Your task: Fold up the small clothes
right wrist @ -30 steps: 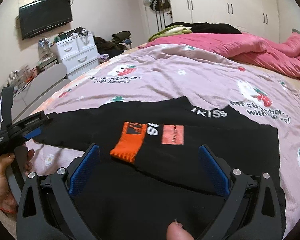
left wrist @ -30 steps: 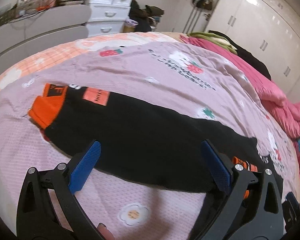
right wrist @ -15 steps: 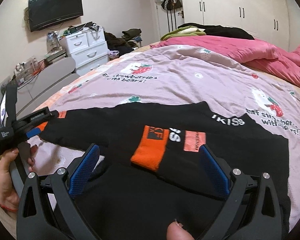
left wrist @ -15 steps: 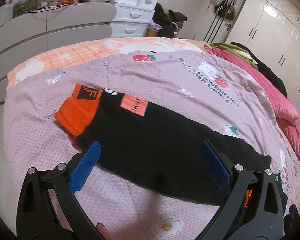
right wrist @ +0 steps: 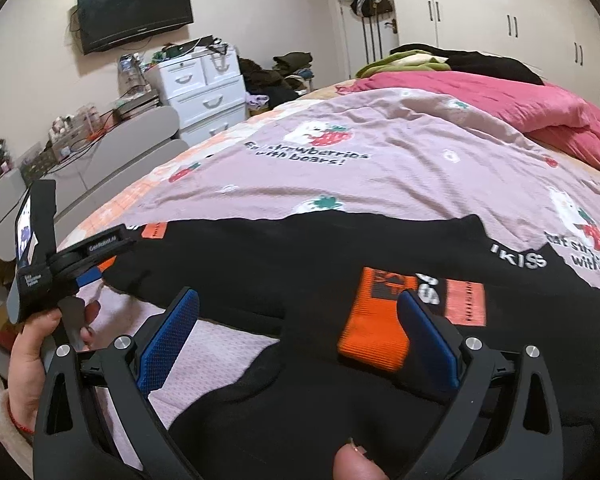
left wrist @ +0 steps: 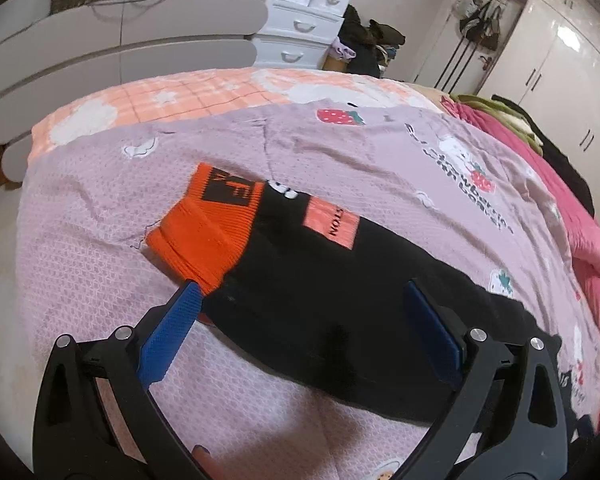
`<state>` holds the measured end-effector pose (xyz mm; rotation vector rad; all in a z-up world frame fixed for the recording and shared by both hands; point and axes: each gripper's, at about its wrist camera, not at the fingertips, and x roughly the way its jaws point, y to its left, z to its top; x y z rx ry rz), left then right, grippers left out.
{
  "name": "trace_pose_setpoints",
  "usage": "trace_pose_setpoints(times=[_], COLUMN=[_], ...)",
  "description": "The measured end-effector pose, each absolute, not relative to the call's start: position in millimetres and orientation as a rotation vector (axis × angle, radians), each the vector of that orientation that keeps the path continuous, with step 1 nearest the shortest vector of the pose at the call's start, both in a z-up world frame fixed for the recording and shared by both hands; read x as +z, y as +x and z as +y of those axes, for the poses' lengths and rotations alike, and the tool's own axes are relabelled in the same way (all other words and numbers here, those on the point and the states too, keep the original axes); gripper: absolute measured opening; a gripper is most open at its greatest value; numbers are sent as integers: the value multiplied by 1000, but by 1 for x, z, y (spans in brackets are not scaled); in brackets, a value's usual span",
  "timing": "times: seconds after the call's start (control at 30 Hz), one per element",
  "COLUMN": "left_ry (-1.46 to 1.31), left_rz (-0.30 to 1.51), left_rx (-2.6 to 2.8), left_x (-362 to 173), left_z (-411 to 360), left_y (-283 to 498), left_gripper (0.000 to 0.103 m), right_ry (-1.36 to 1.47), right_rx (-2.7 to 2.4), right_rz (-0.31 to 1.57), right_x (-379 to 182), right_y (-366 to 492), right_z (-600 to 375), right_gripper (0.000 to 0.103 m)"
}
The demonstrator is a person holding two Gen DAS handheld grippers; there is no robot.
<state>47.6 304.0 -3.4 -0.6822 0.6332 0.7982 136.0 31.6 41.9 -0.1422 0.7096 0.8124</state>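
A black sweatshirt [right wrist: 340,256] lies spread on the lilac bedspread [right wrist: 380,176]. One sleeve [left wrist: 340,296] stretches out to the left, ending in an orange cuff [left wrist: 204,224]. The other sleeve is folded over the body, its orange cuff [right wrist: 376,328] lying on the black cloth. My left gripper [left wrist: 304,300] is open, just above the outstretched sleeve near its cuff; it also shows in the right wrist view [right wrist: 80,268]. My right gripper [right wrist: 296,308] is open, low over the body, the folded cuff by its right finger.
A pink quilt [right wrist: 520,112] and piled clothes lie at the bed's far side. White drawers [right wrist: 200,88] and a grey padded board [left wrist: 120,40] stand beyond the bed's left edge. Wardrobes line the back wall.
My left gripper has moved left along the outstretched sleeve toward its orange cuff. My right gripper has shifted slightly left and forward over the body. Both stayed open.
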Motion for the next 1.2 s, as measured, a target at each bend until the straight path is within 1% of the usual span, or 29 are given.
trace_pose_setpoints(times=[0.17, 0.3, 0.53, 0.57, 0.63, 0.67, 0.7, 0.73, 0.8, 0.83, 0.9, 0.93, 0.97, 1.2], left_ry=[-712, -774, -815, -808, -788, -786, -788, -794, -825, -841, -844, -846, -847, -847], left_rz=[637, 581, 555, 555, 564, 565, 565, 562, 530, 515, 513, 510, 506, 471], left_rx=[818, 800, 787, 794, 806, 809, 807, 804, 794, 793, 799, 796, 790, 741], left_x=[-12, -17, -23, -23, -22, -23, -23, -24, -24, -25, -25, -25, -24, -17], left_z=[314, 322, 334, 335, 335, 335, 336, 338, 341, 342, 343, 343, 344, 341], left_y=[44, 37, 38, 39, 44, 45, 46, 45, 41, 37, 35, 33, 32, 25], left_gripper=[94, 94, 93, 92, 82, 72, 66, 63, 49, 45, 27, 22, 15, 8], right_ry=[-179, -196, -222, -220, -210, -206, -197, -191, -180, -178, -182, -185, -186, -110], right_rx=[831, 839, 835, 830, 814, 807, 800, 794, 780, 775, 762, 753, 742, 673], right_rz=[719, 731, 749, 752, 763, 767, 770, 771, 773, 772, 771, 770, 770, 774], right_x=[37, 31, 21, 21, 19, 19, 19, 19, 19, 19, 19, 20, 20, 24], right_y=[130, 128, 123, 123, 126, 127, 128, 128, 130, 131, 131, 131, 132, 138], right_z=[46, 54, 49, 46, 38, 34, 29, 25, 16, 12, 2, -2, -6, -48], right_gripper=[99, 99, 99, 99, 99, 99, 99, 99, 99, 99, 99, 99, 99, 99])
